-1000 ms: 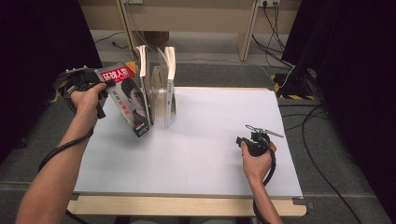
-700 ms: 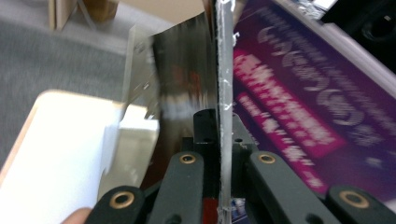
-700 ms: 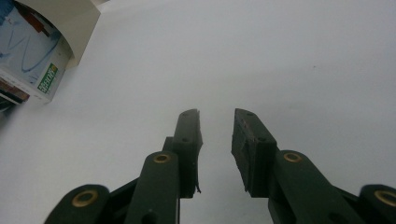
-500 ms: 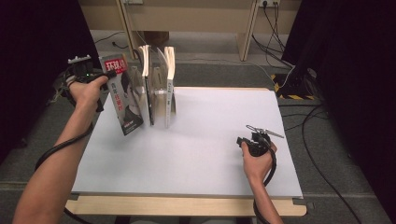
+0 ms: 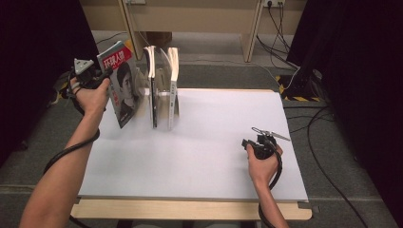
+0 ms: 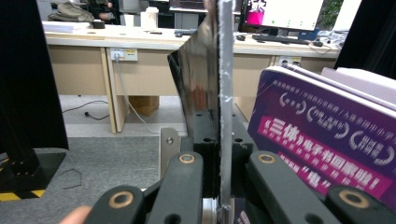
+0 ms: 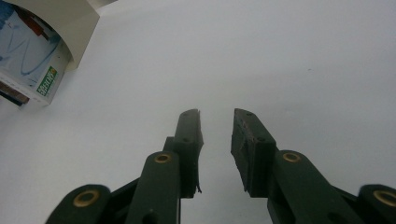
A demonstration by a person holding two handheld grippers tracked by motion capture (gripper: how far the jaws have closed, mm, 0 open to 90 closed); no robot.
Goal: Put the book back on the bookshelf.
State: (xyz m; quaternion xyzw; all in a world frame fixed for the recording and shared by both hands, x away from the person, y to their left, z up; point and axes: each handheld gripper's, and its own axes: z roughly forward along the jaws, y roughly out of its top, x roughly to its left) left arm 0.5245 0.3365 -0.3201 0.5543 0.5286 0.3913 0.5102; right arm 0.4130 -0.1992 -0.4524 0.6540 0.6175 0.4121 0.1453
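High view: a magazine [image 5: 121, 85] with a face on its cover hangs tilted above the table's [image 5: 199, 156] far left corner, clear of the white top, just left of a metal rack [image 5: 159, 97] holding upright books [image 5: 172, 88]. The left gripper [image 5: 102, 76] has it by the upper edge. In the left gripper view the jaws have just been closing and now pinch the magazine's [image 6: 219, 84] thin edge (seen end-on, running up the middle of the frame), with a purple book cover [image 6: 327, 140] close at the right. The right gripper [image 5: 254, 142] rests on the table near its right edge, well apart from the rack; in the right gripper view [image 7: 217, 140] its jaws stand partly spread with bare tabletop between them.
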